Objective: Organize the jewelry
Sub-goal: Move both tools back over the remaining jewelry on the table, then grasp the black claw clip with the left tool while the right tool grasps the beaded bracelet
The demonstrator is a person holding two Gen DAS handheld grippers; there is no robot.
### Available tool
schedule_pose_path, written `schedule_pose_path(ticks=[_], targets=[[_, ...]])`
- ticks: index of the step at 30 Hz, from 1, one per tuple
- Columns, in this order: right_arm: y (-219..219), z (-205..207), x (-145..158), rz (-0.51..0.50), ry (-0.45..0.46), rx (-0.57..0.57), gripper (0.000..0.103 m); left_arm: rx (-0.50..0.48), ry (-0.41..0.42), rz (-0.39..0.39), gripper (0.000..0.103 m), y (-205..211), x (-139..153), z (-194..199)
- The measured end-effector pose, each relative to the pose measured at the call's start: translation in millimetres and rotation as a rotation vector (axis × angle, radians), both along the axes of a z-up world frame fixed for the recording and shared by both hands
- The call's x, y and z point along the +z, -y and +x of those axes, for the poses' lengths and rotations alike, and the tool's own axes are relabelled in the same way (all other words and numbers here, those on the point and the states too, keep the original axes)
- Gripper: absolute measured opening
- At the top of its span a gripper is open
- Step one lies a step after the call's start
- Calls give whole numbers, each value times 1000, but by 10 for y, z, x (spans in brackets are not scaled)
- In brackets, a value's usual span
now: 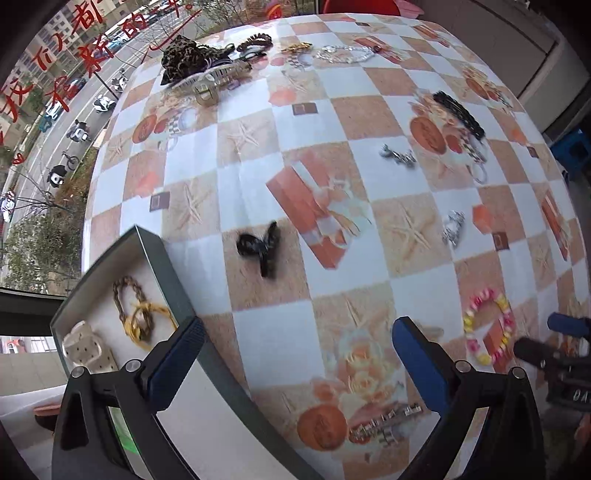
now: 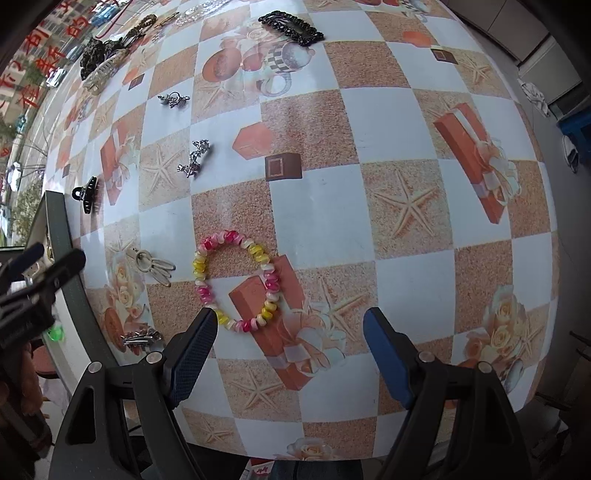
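Observation:
A dark green box (image 1: 173,280) lies at the table's left edge and holds a brown chain, a yellow cord and a beige clip (image 1: 86,349). My left gripper (image 1: 295,336) is open and empty beside the box. A black claw clip (image 1: 260,245) lies ahead of it; a silver barrette (image 1: 384,424) lies below it. My right gripper (image 2: 288,328) is open and empty just above a pink and yellow bead bracelet (image 2: 236,280), which also shows in the left wrist view (image 1: 487,325). A white hairpin cluster (image 2: 153,264) lies left of the bracelet.
Two silver charms (image 2: 194,158) (image 2: 173,99) and a black beaded clip (image 2: 291,27) lie mid-table. A pile of hair ties, clips and a crystal bracelet (image 1: 343,53) sits at the far edge. The box's rim (image 2: 64,236) and left gripper (image 2: 48,269) stand at the left.

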State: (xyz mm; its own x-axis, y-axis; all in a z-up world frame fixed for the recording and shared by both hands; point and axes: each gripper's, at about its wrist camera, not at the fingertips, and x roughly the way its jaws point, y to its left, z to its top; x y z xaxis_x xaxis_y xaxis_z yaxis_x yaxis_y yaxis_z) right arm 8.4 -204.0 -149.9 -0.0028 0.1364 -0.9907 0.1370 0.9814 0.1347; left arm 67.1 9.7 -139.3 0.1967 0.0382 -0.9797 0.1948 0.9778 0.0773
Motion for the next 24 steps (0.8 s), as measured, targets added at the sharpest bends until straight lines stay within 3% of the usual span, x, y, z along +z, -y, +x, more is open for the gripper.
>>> schedule_pose_path(ticks=[7,13,15,21,24], targets=[[-117,136,-121,-57,18,59,83,26,25,36,103,-53,-155,356],[-233,182,-248,-110,19,114,69,31,0,56,103,-90,-399,540],[-280,175,-278,-124,22,126,67,31,-13,64,94,-96,-466,569],[-418,122,-335,-164,45,176,66,50,-21,22,92,-145,-511,633],[-509,93,-342,-167,60,190,62,46,-25,-7,84,-141,-504,637]])
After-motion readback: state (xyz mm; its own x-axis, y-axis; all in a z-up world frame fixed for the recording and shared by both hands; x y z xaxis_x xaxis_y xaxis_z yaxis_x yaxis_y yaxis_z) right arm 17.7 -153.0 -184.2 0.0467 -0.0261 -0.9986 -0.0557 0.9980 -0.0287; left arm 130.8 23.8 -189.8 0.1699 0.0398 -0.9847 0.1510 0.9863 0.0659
